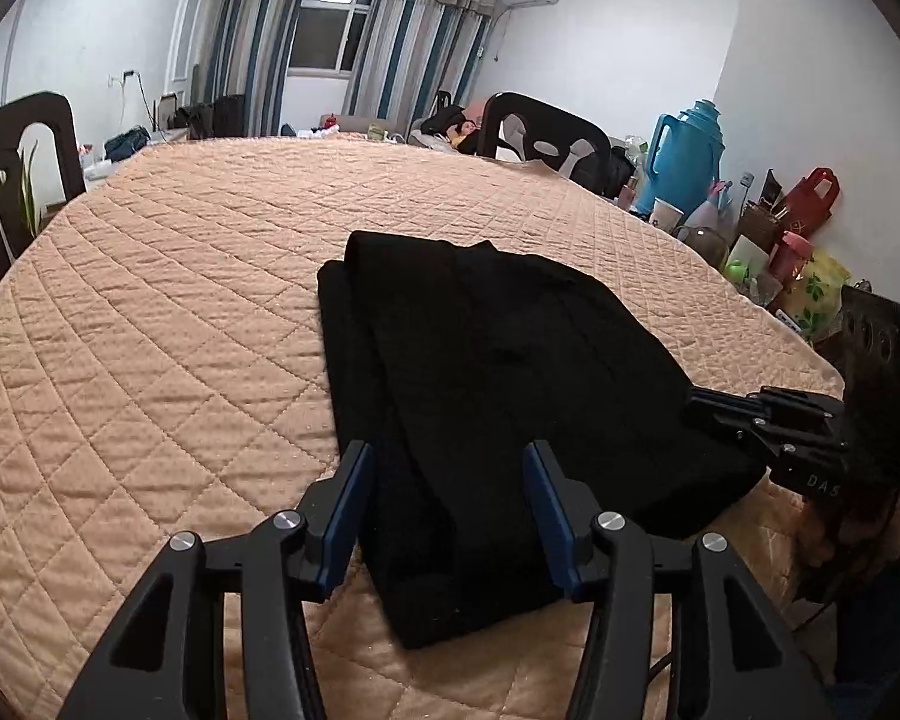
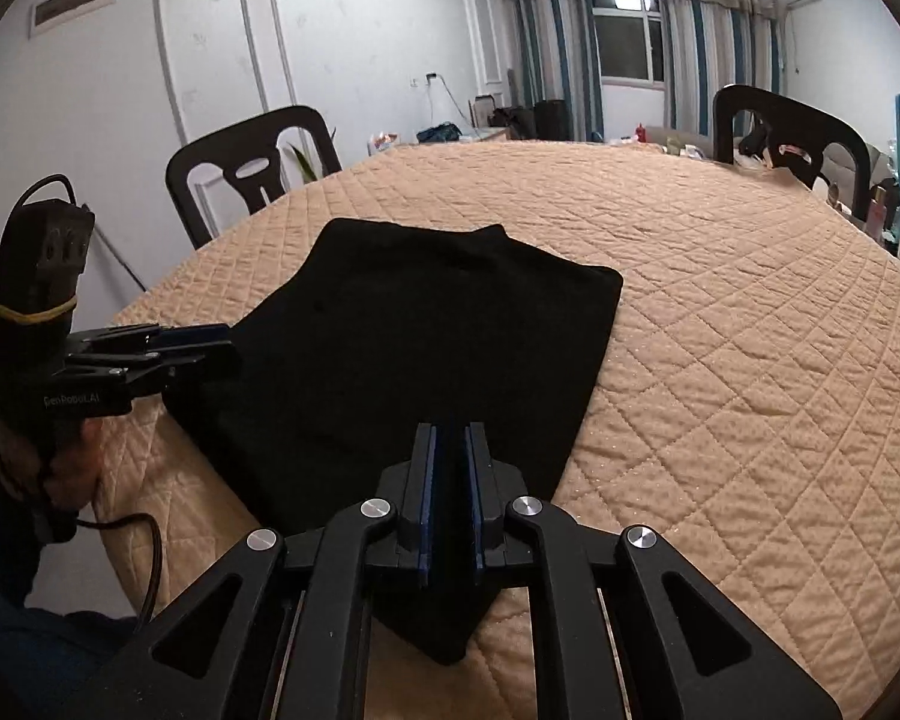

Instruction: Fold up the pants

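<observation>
**Fingers at the near edge of folded black pants**

Fingers (image 1: 354,516) of the left gripper (image 1: 447,516), faced with blue pads, are standing about half open in the left wrist view, one on either side of the near end of the pants (image 1: 510,396). The cloth is lying between them, but the pads are not pressing on it. The pants are lying folded into a dark stack on the quilt (image 1: 150,330), a peach-coloured cover stitched in diamonds, near its front edge. At the right edge of this view the right gripper (image 1: 699,405) is reaching in to the side of the pants, with the letters "DAS" showing on its black body. Beyond the quilt, a dark chair (image 1: 546,138) is standing at the far side, and a blue flask (image 1: 684,156) is sitting among clutter on the right. Striped curtains (image 1: 414,36) are hanging beside a window.

In the right wrist view, the right gripper (image 2: 450,498) is sitting nearly closed, its blue pads (image 2: 429,498) leaving only a narrow dark slot over the near corner of the pants (image 2: 426,324). Whether cloth is pinched in that slot I cannot tell. The pants are spreading away from the fingers across the quilt (image 2: 720,360). At the left, the left gripper (image 2: 210,339) is meeting the pants' edge, with a hand (image 2: 72,456) gripping its handle; the body is reading "GenRobot.AI" in small white letters, and a yellow band is wrapping the part above. A second chair (image 2: 252,174) is standing behind it.
</observation>
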